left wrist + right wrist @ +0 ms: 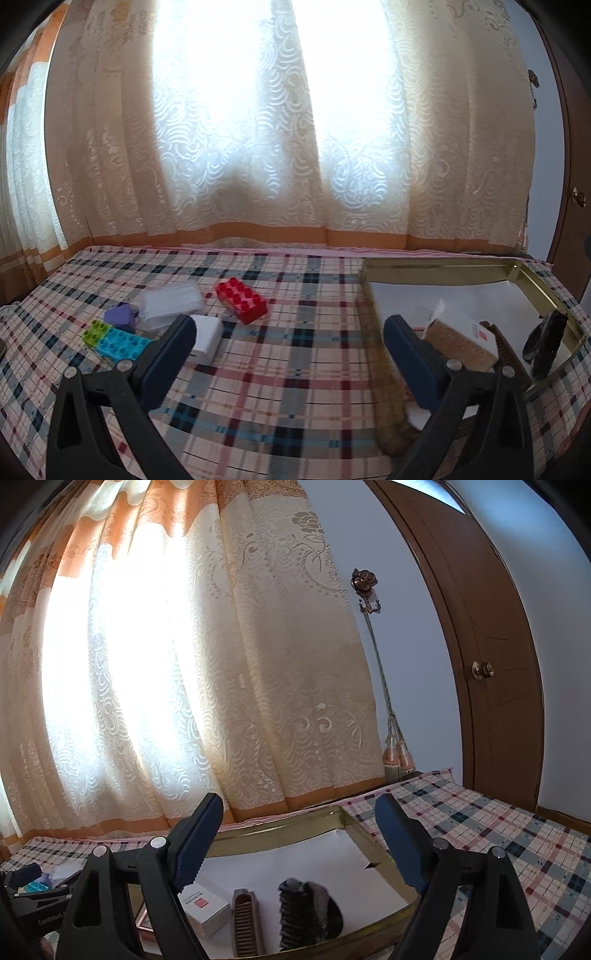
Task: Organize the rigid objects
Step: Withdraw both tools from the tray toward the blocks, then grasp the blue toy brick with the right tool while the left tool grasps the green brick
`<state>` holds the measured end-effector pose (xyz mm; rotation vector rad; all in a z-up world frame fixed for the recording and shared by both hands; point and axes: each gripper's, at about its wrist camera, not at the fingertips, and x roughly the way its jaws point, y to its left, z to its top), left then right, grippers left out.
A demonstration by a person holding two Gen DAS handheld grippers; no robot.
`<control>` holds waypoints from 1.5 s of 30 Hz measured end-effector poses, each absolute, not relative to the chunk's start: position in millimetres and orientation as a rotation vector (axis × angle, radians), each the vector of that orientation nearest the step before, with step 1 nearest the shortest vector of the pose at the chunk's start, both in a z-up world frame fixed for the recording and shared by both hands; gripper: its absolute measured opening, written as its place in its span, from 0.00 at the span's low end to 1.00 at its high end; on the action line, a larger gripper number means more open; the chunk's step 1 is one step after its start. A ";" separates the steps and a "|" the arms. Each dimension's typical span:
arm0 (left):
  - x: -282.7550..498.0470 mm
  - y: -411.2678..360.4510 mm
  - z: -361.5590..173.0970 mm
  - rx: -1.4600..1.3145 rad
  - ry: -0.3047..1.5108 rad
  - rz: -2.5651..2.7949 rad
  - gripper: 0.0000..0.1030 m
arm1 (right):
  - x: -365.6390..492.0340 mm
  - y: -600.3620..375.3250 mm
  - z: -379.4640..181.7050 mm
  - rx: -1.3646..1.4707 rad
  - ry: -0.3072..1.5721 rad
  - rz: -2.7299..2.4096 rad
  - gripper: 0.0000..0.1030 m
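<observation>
Your left gripper (290,341) jaws spread, empty, over the plaid surface (295,387), red brick (241,301) ahead unobstructed, white block (207,338) beside left finger, your right gripper (299,840) jaws spread above gold tray (280,829).

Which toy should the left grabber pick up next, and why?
Probably the white block. It lies right beside the open, empty left gripper, nearer than the red brick, and it is still outside the gold tray.

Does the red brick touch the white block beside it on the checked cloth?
Apart. The left wrist view shows a strip of checked cloth between the red brick and the white block, so a gap separates them.
</observation>
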<state>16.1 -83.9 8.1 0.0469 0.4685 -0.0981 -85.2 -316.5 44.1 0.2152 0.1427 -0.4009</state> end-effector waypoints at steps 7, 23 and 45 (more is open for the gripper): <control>20.1 -58.5 7.7 0.039 0.473 -0.075 1.00 | -89.0 -294.7 43.5 0.238 0.150 -0.366 0.84; 28.5 -1.1 4.6 0.019 0.493 -0.019 1.00 | -65.7 -222.7 37.2 0.256 0.223 -0.233 0.84; 54.2 107.2 3.2 0.005 0.505 0.138 1.00 | -18.9 -112.9 29.7 0.189 0.357 0.003 0.84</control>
